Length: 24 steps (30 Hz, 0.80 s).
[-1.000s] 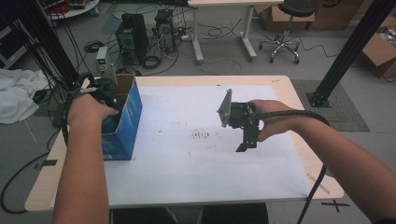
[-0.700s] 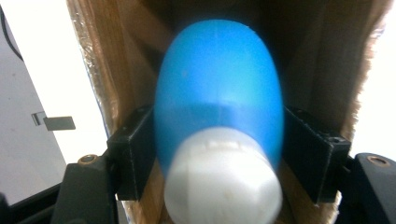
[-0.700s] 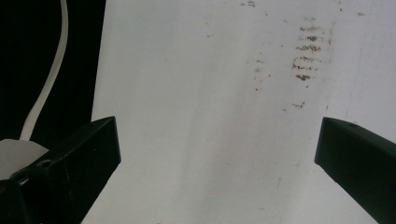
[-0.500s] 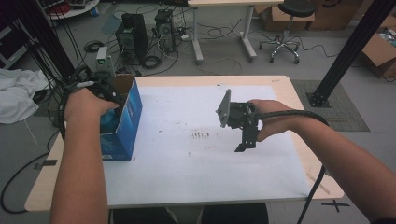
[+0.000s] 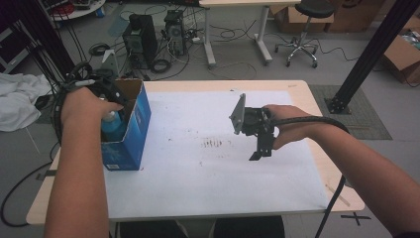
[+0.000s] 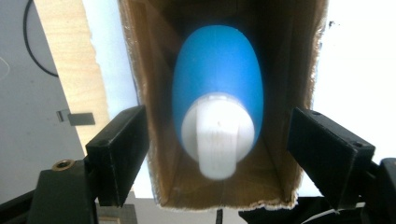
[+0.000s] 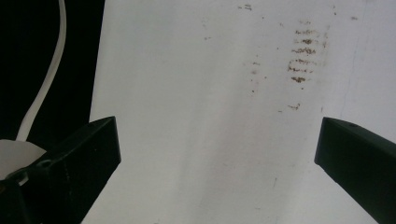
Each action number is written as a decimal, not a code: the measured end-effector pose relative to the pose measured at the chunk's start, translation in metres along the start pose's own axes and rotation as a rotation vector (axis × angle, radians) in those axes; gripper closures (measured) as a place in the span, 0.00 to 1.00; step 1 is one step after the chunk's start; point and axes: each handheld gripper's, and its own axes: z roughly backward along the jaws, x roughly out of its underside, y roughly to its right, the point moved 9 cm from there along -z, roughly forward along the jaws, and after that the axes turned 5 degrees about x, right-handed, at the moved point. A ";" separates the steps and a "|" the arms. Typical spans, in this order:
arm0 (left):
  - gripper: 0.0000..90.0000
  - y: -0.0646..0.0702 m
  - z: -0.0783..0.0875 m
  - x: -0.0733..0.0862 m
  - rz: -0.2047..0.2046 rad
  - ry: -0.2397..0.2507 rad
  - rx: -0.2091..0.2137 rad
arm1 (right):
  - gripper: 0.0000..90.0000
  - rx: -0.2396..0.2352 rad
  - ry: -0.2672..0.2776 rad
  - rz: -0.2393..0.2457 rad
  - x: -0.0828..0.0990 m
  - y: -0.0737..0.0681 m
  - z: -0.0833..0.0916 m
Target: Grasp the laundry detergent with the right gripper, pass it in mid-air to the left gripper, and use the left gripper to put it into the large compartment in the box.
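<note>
A blue bottle (image 6: 217,79) with a white cap (image 6: 217,140) stands inside an open blue cardboard box (image 5: 130,144) at the table's left. From above, the bottle (image 5: 113,127) shows under the person's left hand. My left gripper (image 6: 219,156) hangs over the box mouth. Its jaws have just been opening and stand apart on either side of the cap, touching neither it nor the bottle. My right gripper (image 5: 261,150) hovers over the middle of the white sheet (image 5: 198,168), pointing down. In its own view, the right gripper (image 7: 219,149) is wide open with nothing between its jaws.
Brown smudges (image 5: 214,144) mark the white sheet near its centre. The wooden table (image 5: 317,101) ends just beyond the sheet's right side. On the floor behind it are computer towers (image 5: 140,32), cables and an office chair (image 5: 302,29).
The left hand has lifted a little above the box and its jaws have spread. The bottle stays in the box and now shows from above. The right gripper has not moved.
</note>
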 end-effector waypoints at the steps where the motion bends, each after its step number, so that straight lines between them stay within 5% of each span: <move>1: 0.22 0.000 0.002 0.001 -0.002 0.001 -0.001 | 0.00 0.002 0.000 -0.001 0.000 0.000 0.000; 24: 0.13 0.023 0.055 0.006 -0.138 0.074 -0.044 | 0.00 0.003 0.012 0.003 -0.008 0.000 -0.002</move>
